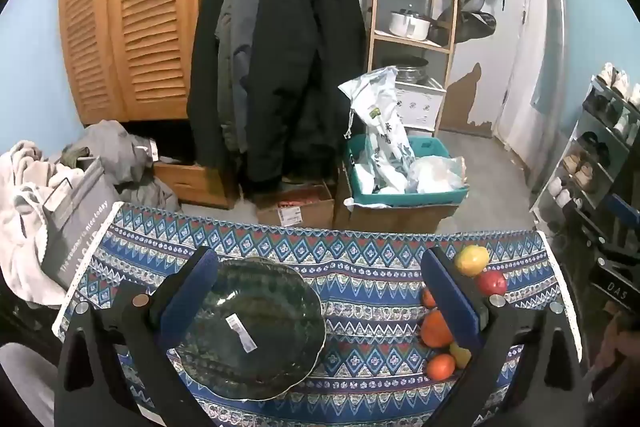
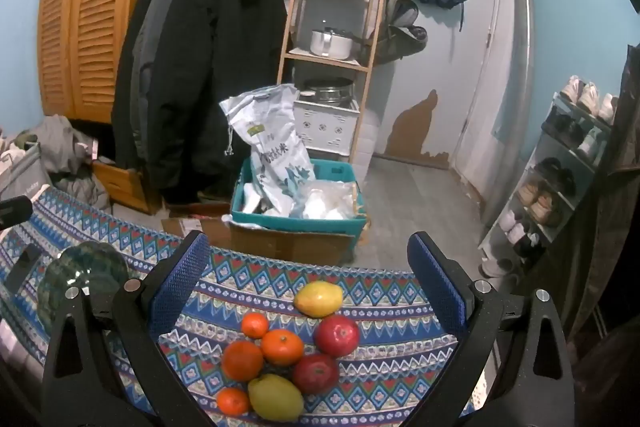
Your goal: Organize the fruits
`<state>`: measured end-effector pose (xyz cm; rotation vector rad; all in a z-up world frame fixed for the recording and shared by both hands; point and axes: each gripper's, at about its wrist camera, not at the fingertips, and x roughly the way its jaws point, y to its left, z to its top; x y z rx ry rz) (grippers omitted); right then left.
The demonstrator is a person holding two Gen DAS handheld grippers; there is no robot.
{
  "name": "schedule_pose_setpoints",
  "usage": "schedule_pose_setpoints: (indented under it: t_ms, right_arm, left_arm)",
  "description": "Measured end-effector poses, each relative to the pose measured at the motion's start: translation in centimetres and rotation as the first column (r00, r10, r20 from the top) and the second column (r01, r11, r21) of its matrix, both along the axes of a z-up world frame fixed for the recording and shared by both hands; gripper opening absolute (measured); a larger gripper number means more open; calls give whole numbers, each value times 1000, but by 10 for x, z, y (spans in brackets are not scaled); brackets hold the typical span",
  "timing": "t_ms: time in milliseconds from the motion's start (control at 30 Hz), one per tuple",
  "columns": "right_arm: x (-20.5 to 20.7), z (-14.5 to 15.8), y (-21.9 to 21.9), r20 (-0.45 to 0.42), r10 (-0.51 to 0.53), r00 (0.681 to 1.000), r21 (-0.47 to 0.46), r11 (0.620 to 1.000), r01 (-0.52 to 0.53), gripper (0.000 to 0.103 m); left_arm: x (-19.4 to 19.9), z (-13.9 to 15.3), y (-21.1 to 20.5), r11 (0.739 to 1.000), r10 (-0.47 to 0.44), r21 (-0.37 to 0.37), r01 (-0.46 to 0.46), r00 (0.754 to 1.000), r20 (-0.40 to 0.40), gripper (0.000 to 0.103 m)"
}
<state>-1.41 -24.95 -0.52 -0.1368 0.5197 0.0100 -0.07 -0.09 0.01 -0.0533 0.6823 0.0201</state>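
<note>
We see the fruit pile [image 2: 286, 359] on a patterned tablecloth [image 2: 384, 291]: 4 oranges, 2 red apples, 2 yellow-green mangoes, all bunched touching. Right gripper [image 2: 308, 291] jaws wide apart, nothing held, pile sits between and just below its fingers. Left gripper [image 1: 320, 295] also spread wide, empty, hovers over dark green glass plate [image 1: 248, 331]; fruits lie by its right finger. Beyond table edge: teal bin [image 2: 298, 217] w/ bags, black coats [image 2: 200, 67], wooden shelf [image 2: 332, 27]
</note>
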Motion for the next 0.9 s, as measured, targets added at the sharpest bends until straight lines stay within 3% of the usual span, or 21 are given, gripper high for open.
schedule_pose_setpoints:
  t_ms: [33,900]
  right_arm:
    - [0,0,0,5,1,1000,1,1000,-1,97]
    - [0,-3,-3,-9,3,1000,-12,1000,-3,97]
  left_arm:
    - [0,0,2,1000,1,-29,-1,1000,2,102]
    - [-1,-2,2,999,-24,-36,24,1000,6,102]
